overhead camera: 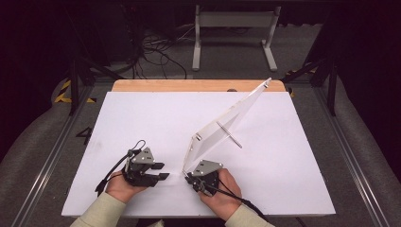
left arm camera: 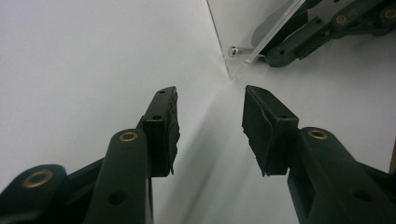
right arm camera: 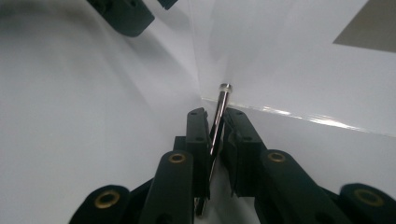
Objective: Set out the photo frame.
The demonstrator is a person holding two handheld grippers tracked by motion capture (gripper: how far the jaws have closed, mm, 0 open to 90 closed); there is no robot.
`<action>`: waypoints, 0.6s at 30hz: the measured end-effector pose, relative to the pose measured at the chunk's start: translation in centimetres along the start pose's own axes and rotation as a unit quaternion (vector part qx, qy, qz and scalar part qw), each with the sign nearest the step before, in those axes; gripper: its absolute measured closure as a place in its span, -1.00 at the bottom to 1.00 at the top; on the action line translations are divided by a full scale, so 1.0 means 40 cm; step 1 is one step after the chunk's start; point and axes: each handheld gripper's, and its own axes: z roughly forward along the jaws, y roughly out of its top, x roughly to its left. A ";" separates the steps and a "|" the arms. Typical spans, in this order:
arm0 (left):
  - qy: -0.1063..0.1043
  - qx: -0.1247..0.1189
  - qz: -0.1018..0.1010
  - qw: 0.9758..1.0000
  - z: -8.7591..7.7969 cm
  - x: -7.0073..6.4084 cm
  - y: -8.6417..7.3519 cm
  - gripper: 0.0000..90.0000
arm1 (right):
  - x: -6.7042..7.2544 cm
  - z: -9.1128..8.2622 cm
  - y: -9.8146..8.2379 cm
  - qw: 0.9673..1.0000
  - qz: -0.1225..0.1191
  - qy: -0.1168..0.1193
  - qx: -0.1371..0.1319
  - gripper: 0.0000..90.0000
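Observation:
A clear acrylic panel (overhead camera: 227, 125) stands tilted on the white table top (overhead camera: 142, 118), its low corner near the front. A long metal pin (overhead camera: 230, 135) sticks out through its middle. My right gripper (overhead camera: 187, 176) is at that low corner, and in the right gripper view it (right arm camera: 214, 116) is shut on a slim metal bolt (right arm camera: 221, 105) whose head meets the panel edge (right arm camera: 289, 112). My left gripper (overhead camera: 163, 170) rests to the left, open, with nothing between its jaws (left arm camera: 210, 112). It points at the panel corner (left arm camera: 231, 70), where the bolt (left arm camera: 238, 50) and the right gripper (left arm camera: 299, 42) show.
A wooden strip (overhead camera: 189, 85) edges the table's far side. Beyond it on the floor stand a white frame (overhead camera: 234, 33) and loose cables (overhead camera: 156, 52). Bare white surface lies left of the panel and at the far right.

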 end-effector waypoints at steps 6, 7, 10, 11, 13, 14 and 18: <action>0.000 -0.012 0.000 1.000 -0.006 0.003 0.001 0.23 | -0.012 -0.001 0.000 1.000 0.022 0.008 0.003 0.85; 0.001 -0.012 -0.001 1.000 -0.007 0.004 0.001 0.23 | -0.016 -0.003 -0.002 1.000 0.020 0.011 0.003 0.85; 0.000 -0.016 0.001 1.000 -0.009 0.006 0.001 0.23 | -0.040 -0.022 -0.012 1.000 0.020 0.018 0.012 0.88; -0.002 -0.019 0.001 1.000 -0.010 0.006 0.001 0.23 | -0.054 -0.032 -0.018 0.999 0.021 0.022 0.016 0.88; -0.003 -0.021 0.001 1.000 -0.010 0.006 0.002 0.23 | -0.070 -0.042 -0.025 0.999 0.022 0.025 0.017 0.89; -0.003 -0.023 0.002 1.000 -0.010 0.007 0.002 0.23 | -0.089 -0.055 -0.036 0.999 0.020 0.029 0.018 0.89; -0.006 -0.026 -0.001 1.000 -0.009 0.007 0.005 0.23 | -0.148 -0.090 -0.071 0.998 -0.008 0.055 0.011 0.89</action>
